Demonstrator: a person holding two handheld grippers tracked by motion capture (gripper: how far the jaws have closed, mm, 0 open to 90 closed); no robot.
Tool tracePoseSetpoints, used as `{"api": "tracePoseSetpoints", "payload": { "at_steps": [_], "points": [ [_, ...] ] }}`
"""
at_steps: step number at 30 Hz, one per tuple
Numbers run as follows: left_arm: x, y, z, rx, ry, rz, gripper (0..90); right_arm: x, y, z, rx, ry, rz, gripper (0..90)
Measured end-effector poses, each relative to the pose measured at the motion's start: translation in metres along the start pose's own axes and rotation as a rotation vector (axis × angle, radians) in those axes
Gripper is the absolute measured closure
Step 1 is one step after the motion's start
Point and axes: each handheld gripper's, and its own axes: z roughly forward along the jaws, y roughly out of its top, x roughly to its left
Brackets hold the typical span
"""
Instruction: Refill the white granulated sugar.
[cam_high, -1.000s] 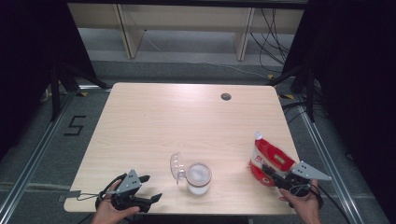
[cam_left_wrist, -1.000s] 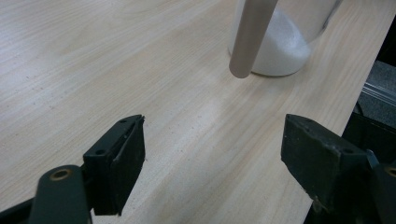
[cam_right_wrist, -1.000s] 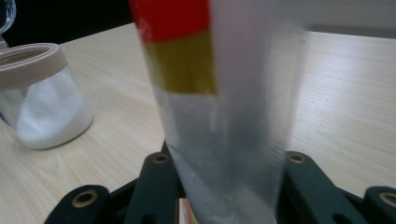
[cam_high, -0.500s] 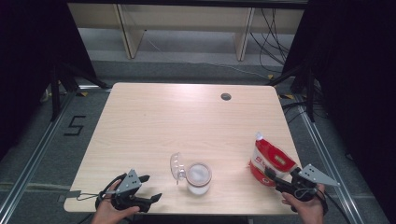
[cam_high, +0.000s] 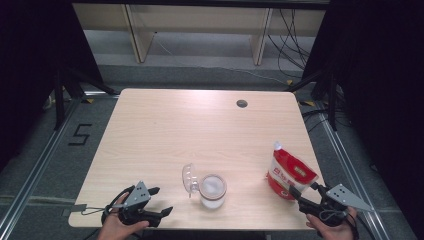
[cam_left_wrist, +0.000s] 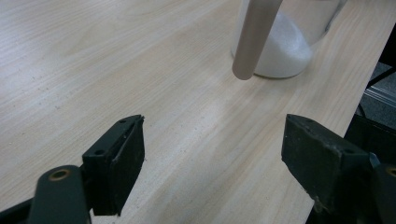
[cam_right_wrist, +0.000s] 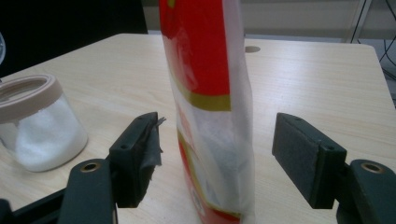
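Right gripper (cam_right_wrist: 215, 158) jaws just opened wide, the red bag (cam_high: 289, 172) standing loose between them at the table's right edge. Left gripper (cam_high: 150, 205) gapes empty near the jar (cam_high: 212, 190). Pulling back crooked could snag and tip the bag.

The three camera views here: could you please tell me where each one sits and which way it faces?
High view: above the person's side of the table, looking forward and down; both hands with the left gripper and right gripper show at the bottom.
Left gripper view: rides that gripper, low over the tabletop, facing the jar; its open fingers show.
Right gripper view: rides that gripper, facing the upright red pouch between its just-opened fingers, untouched.
Shared: the jar of white powder shows in all three.
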Motion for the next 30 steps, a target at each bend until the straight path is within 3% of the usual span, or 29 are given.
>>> {"api": "tracePoseSetpoints", "payload": {
  "at_steps": [1,2,3,7,8,9,11,15,16,17,18,20,22,25,26,27,28,30],
  "points": [
    [0.0,0.0,0.0,-0.006,-0.001,-0.003,21.2,0.002,-0.001,-0.001,-0.003,-0.015,0.023,32.4],
    [0.0,0.0,0.0,-0.011,-0.001,0.001,21.2,-0.001,-0.001,-0.002,0.002,-0.012,-0.007,30.7],
    [0.001,0.001,0.0,-0.015,-0.009,0.006,21.2,0.002,-0.002,-0.003,0.0,-0.013,0.028,30.4],
    [0.0,0.001,0.0,-0.009,-0.009,0.002,21.2,0.002,-0.002,-0.007,0.014,-0.032,0.0,27.7],
    [-0.001,0.0,0.001,0.0,-0.002,-0.011,21.2,0.005,-0.003,-0.007,0.012,-0.038,0.037,27.7],
    [0.001,0.001,0.001,0.001,-0.006,0.02,21.2,0.005,-0.003,-0.007,-0.001,-0.035,0.01,27.7],
    [0.0,0.001,0.001,-0.003,-0.009,0.006,21.2,0.006,-0.004,-0.009,0.01,-0.055,-0.004,26.3],
    [0.002,0.002,0.0,0.0,-0.005,0.03,21.1,0.011,-0.005,-0.01,0.028,-0.062,0.019,25.4],
    [-0.002,0.002,0.002,-0.018,-0.007,-0.029,21.1,0.011,-0.005,-0.01,0.029,-0.059,-0.009,25.4],
    [-0.001,0.002,0.001,-0.014,-0.011,-0.012,21.1,0.01,-0.004,-0.011,0.035,-0.054,-0.028,25.4],
    [0.0,0.003,0.001,-0.01,-0.011,0.004,21.1,0.013,-0.005,-0.011,0.056,-0.057,-0.006,25.4],
    [-0.003,0.004,0.001,-0.01,-0.005,-0.015,21.1,0.013,-0.006,-0.011,0.049,-0.065,-0.022,25.3],
    [-0.003,0.004,0.002,-0.016,-0.009,-0.01,21.0,0.016,-0.007,-0.013,0.068,-0.075,0.007,25.0],
    [-0.006,0.007,0.003,-0.024,-0.021,-0.025,20.9,0.014,-0.008,-0.016,0.057,-0.077,-0.021,25.0],
    [-0.006,0.007,0.003,-0.027,-0.023,-0.022,20.9,0.016,-0.009,-0.017,0.075,-0.086,0.005,24.8],
    [-0.004,0.008,0.003,-0.024,-0.019,-0.002,21.0,0.014,-0.009,-0.017,0.063,-0.09,-0.037,24.8],
    [-0.006,0.008,0.003,-0.028,-0.016,-0.028,21.0,0.013,-0.01,-0.018,0.065,-0.09,-0.039,24.8],
    [-0.003,0.009,0.0,-0.008,-0.004,-0.004,21.0,0.017,-0.01,-0.021,0.073,-0.09,-0.004,24.6]
  ]
}}
